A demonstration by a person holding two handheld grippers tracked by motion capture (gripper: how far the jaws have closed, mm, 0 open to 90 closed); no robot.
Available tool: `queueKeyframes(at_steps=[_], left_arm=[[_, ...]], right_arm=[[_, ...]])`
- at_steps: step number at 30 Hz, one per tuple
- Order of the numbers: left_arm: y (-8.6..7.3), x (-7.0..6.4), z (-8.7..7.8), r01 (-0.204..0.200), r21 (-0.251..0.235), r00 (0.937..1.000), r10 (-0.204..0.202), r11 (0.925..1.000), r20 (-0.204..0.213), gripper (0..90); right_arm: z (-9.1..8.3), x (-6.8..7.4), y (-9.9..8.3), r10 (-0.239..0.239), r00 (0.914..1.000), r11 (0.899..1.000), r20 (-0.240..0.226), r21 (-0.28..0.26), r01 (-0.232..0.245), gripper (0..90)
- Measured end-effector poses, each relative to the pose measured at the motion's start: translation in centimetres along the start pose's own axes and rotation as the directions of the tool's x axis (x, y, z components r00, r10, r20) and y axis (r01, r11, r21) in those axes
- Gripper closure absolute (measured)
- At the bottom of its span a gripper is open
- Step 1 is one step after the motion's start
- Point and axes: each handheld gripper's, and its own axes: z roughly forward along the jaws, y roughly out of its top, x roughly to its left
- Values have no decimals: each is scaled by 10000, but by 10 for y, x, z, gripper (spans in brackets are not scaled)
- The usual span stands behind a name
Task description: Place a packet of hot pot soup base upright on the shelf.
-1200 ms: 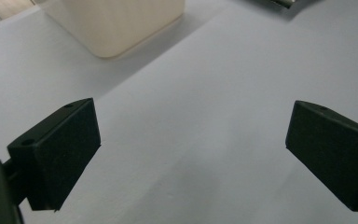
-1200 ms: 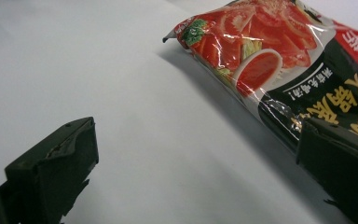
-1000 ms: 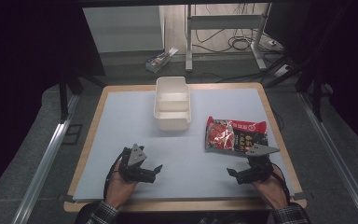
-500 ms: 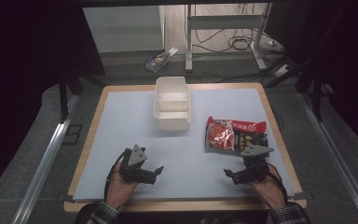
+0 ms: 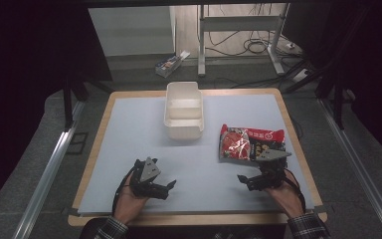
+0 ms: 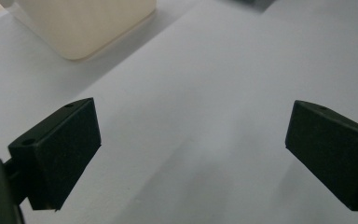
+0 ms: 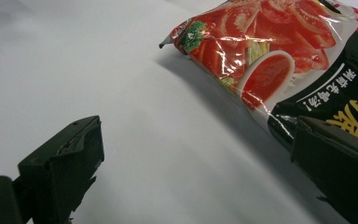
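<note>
Pale grey table top (image 5: 129,129) with a wooden rim, dark floor and cables beyond its far edge, carries everything in play. Working outward from the fingers: my right gripper (image 5: 247,181) has its jaws spread wide with nothing between them, resting low near the front right corner of the table; in the right gripper view one jaw sits just at the near edge of the red snack packet (image 7: 279,60), whether touching it I cannot tell. My left gripper (image 5: 165,186) is likewise released, jaws wide apart over bare surface near the front edge, left of centre. The packet (image 5: 251,144) lies flat toward the right edge, just beyond my right hand (image 5: 283,191). A white two-compartment container (image 5: 183,110) stands at the middle of the far half, apparently empty, well apart from both grippers. I judge this the approach step, with no grasp made yet. The next move, as I read it, calls for sliding the right jaws around the packet's near edge and closing on it before any lift
</note>
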Motion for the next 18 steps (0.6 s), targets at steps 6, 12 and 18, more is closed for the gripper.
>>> queueKeyframes(at_steps=[6,12,18], left_arm=[[0,0,1,-44,158,9999,46,9999,-123,30],[-1,-1,3,-21,300,9998,27,9995,-201,30],[0,-3,4,-103,345,9996,113,9994,-270,30]], right_arm=[[9,-2,9,339,9992,9986,-218,416,-330,13],[13,-2,17,355,9993,9979,-94,540,-350,17],[15,-9,37,134,9997,9986,227,515,-145,167]])
